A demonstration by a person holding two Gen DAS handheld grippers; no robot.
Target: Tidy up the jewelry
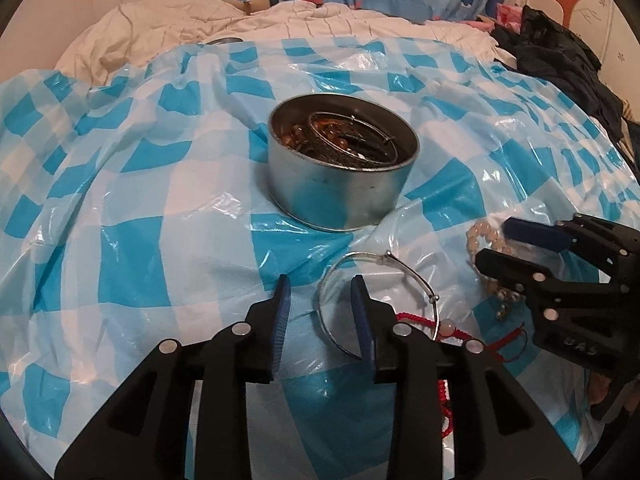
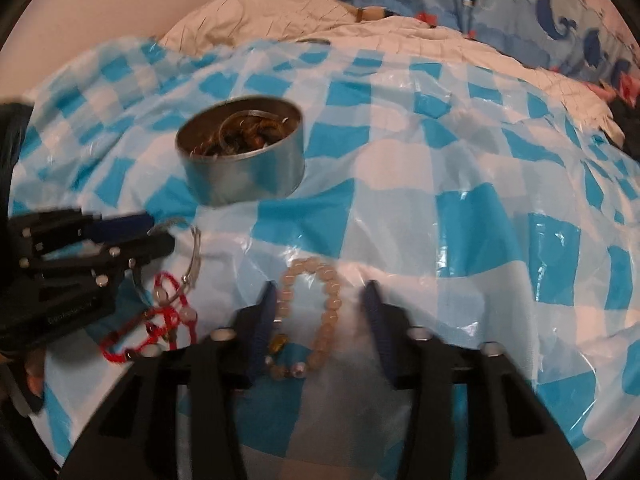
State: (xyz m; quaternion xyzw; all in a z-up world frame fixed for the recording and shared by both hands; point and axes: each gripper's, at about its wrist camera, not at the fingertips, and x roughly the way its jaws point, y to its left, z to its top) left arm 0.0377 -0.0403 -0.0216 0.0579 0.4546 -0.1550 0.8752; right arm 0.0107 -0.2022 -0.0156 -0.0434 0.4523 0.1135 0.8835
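Beads [image 2: 308, 312] lie on the bed's plastic sheet [image 2: 460, 184], between the spread right claw [image 2: 320, 316]; we close gently on one strand, then lift to the tin [image 2: 244, 172]; left claw [image 1: 322, 320], spread, straddles the bangle [image 1: 380, 300].

Blue-and-white checks are seen on the plastic sheet [image 1: 160, 208], silver on the tin [image 1: 340, 192], red on the cord bracelet [image 2: 160, 320], pale peach on the beads [image 2: 308, 312].
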